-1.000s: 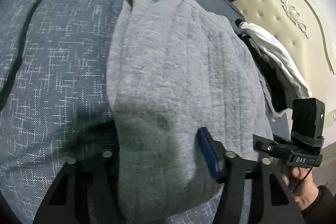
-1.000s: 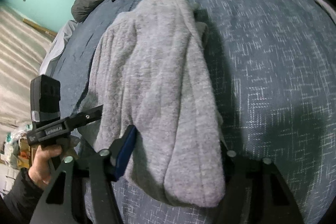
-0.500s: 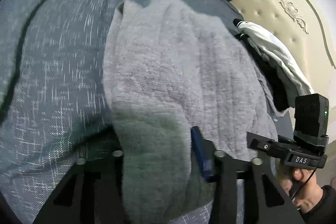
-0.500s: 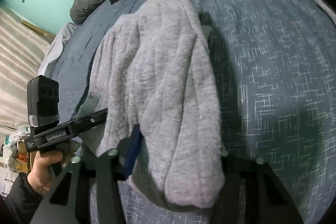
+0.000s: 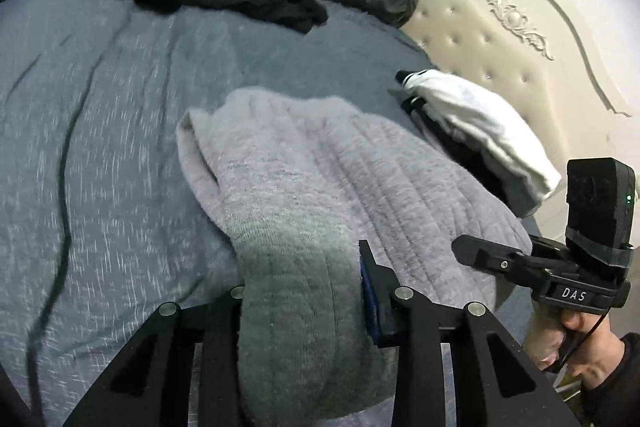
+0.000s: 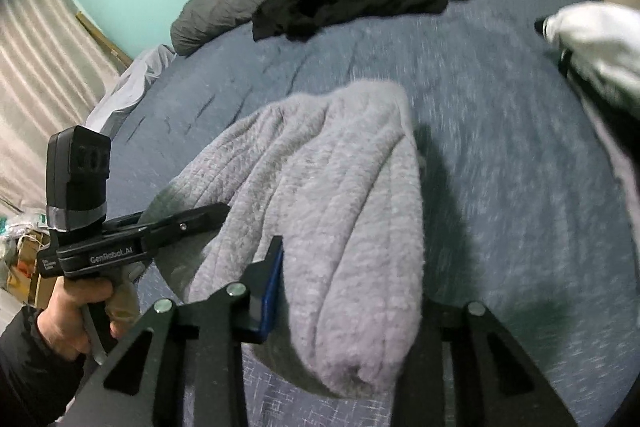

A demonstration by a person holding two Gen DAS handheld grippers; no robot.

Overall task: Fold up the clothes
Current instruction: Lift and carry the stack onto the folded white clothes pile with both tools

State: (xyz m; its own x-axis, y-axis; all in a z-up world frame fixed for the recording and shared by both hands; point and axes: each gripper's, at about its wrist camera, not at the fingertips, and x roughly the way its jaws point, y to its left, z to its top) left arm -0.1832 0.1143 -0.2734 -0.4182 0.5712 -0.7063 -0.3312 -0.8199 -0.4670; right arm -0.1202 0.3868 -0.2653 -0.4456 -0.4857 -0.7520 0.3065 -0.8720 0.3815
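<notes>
1. Now both claws have just been closing: the left gripper (image 5: 298, 291) and right gripper (image 6: 348, 291) each clench a near edge of the grey sweater (image 5: 320, 171), lying mid-bed on the blue bedspread (image 5: 100, 131).
2. Lift evenly; keep both grips level.
3. Carry the near edge far, clear of the white garment (image 5: 480, 131) on the right.

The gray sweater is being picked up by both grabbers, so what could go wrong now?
1. The gray sweater is a thick bunched roll in the left gripper and right gripper; the jaws have just been closing on it, but a layer might slip out.
2. Its far end still lies on the blue bedspread, so lifting may drag and undo the fold.
3. It could brush the white garment nearby.
</notes>
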